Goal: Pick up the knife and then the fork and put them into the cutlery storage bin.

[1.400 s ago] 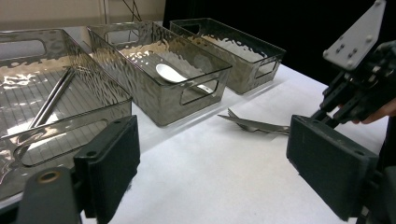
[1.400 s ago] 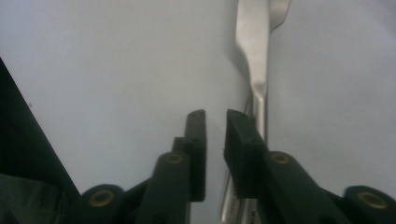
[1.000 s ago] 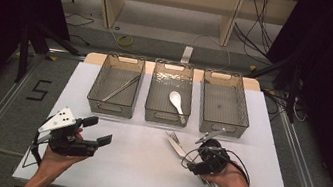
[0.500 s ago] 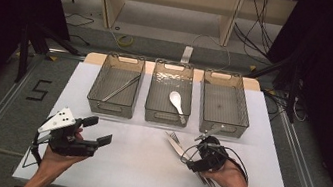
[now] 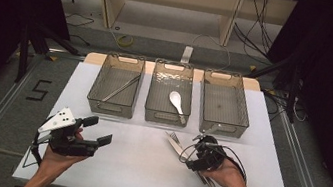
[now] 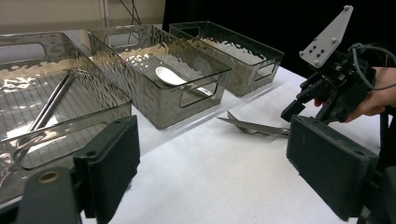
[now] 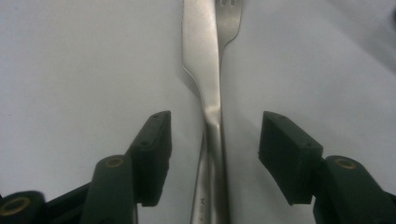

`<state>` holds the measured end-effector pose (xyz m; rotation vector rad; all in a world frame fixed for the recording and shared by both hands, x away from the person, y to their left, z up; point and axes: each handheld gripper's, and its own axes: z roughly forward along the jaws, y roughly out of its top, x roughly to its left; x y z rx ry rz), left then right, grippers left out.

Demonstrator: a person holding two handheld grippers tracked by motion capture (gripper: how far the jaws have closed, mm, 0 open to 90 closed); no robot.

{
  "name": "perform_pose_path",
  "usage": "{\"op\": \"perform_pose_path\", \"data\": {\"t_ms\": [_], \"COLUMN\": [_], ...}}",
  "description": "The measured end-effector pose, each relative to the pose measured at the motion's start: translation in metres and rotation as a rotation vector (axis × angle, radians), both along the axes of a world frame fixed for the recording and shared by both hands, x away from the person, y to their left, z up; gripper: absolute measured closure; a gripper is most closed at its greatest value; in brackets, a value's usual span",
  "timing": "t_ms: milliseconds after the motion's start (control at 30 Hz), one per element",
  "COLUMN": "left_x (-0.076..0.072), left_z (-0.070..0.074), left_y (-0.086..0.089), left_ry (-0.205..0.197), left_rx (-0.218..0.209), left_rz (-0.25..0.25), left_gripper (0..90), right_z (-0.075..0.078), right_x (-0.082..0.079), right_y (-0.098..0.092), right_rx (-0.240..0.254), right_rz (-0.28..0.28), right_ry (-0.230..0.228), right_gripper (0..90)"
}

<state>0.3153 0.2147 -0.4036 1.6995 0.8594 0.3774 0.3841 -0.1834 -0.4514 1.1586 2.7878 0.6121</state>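
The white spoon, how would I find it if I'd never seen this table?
Look at the white table, then the row of three clear bins along its far edge. In the middle bin lies the white spoon. It is the only white, round-bowled piece; the left bin holds thin metal sticks, and the right bin looks empty.

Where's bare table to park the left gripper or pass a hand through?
Bare: the table middle between left gripper and right gripper, and the strip before the left bin. The right bin looks empty. Crowded: around the knife and fork by the right gripper.
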Motion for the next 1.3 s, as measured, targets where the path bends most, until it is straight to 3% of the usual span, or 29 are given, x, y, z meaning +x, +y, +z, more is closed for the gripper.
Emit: {"op": "perform_pose_path", "data": {"t_ms": [267,733,1300], "left_x": [0.0,0.0,0.0], "left_z": [0.0,0.0,0.0], "left_y": [0.0,-0.001,0.0], "left_ry": [-0.001,0.002,0.0], "left_rx": [0.002,0.002,0.002], "left_rz": [-0.002,-0.001,-0.001], "left_gripper": [16.9,17.0,17.0], "right_z": [-0.006,-0.01,0.0], "right_x": [0.001,0.005,0.001], "right_y": [0.006,0.006,0.005], "right_rx": [-0.023,-0.039,-0.029], "right_rz": [0.015,0.022,0.043], "right_ry": [0.021,0.01,-0.022], "right_gripper": [60.2,78.1,81.0]}}
